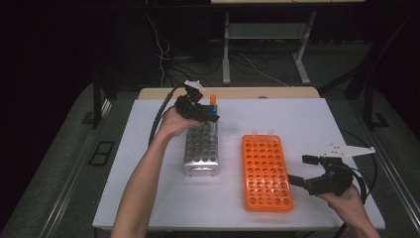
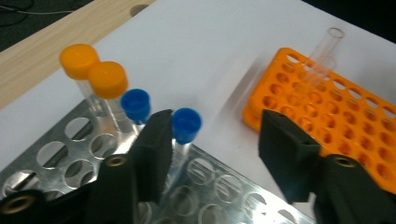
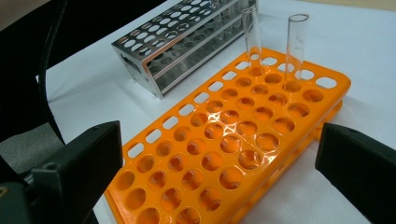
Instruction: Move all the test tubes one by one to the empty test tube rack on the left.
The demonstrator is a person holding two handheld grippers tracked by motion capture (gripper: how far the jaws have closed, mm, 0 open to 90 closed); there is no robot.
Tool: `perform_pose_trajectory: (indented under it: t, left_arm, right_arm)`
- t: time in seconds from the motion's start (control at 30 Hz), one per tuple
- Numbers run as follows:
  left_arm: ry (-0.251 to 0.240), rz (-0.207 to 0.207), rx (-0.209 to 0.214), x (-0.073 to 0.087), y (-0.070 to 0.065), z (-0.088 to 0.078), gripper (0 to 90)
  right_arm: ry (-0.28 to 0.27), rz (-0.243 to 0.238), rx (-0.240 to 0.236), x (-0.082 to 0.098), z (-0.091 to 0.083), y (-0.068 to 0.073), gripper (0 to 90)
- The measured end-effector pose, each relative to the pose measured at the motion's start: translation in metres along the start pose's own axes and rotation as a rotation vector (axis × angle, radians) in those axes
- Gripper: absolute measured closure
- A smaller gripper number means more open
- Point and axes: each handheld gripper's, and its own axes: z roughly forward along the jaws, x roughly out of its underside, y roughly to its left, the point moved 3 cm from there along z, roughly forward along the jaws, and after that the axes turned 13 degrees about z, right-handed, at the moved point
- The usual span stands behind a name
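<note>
A laboratory bench is showing here: a metal tube rack [image 1: 201,147] and an orange tube rack [image 1: 266,172] are sitting on a white table [image 1: 317,124], with capped sample tubes [image 2: 108,80] standing at the metal rack's far end.

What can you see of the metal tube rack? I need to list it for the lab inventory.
The metal tube rack is a shiny, silvery box frame with plates of round holes. It stands flat on the white table, left of the orange rack and apart from it. At its far end stand four capped tubes: two orange caps, two blue caps. The left gripper hovers over that end, its jaws open beside one blue-capped tube.
</note>
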Motion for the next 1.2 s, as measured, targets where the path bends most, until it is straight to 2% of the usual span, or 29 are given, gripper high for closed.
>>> perform_pose_trajectory:
  t: [0.17,0.33,0.57,0.67,1.2]
  left_arm:
    - [-0.038,0.000,-0.003,-0.002,-0.014,-0.011,28.0]
    - [-0.059,0.002,-0.033,-0.003,-0.026,-0.023,16.2]
    - [-0.060,-0.002,-0.056,0.000,-0.040,-0.037,0.0]
    - [-0.073,-0.003,-0.067,0.003,-0.047,-0.042,0.0]
    - [-0.101,0.037,-0.051,0.018,-0.083,-0.051,0.0]
  right_arm:
    - [0.002,0.003,0.002,-0.005,0.000,-0.002,0.4]
    - [0.010,0.006,0.005,-0.011,0.004,-0.006,0.4]
    - [0.019,0.008,0.011,-0.022,0.009,-0.014,0.4]
    - [0.025,0.003,0.014,-0.028,0.012,-0.016,0.4]
    - [0.076,-0.025,0.035,-0.062,0.033,-0.027,0.4]
